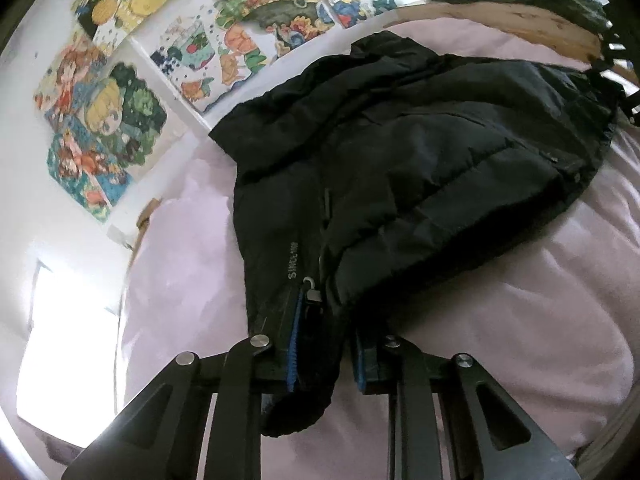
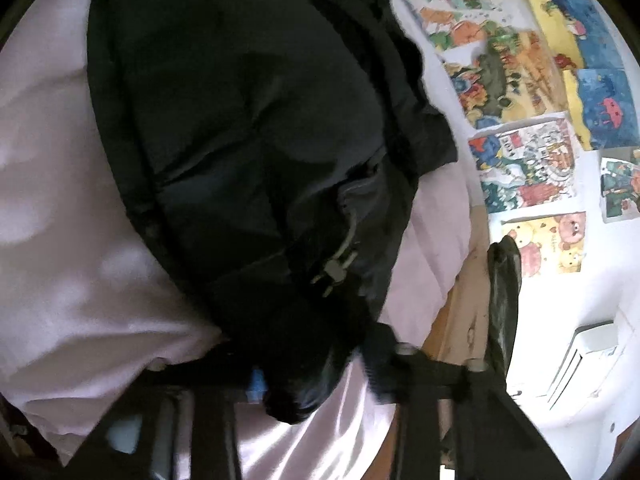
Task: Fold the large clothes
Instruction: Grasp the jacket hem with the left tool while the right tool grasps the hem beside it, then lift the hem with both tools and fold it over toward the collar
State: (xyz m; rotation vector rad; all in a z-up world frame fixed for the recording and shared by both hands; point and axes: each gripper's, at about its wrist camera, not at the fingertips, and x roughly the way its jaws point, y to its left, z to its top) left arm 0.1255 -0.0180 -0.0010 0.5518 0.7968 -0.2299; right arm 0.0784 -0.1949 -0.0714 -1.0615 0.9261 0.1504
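Black padded jacket (image 1: 400,160) lies on the bed (image 1: 520,300); soft, bulky, slippery shell; left gripper (image 1: 324,360) and right gripper (image 2: 316,376) are clamped on its edge; hems judged the best hold.

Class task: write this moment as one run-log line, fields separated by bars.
stage: mid-fold | left claw: shut on black jacket | right claw: shut on black jacket | surface: pink bedsheet
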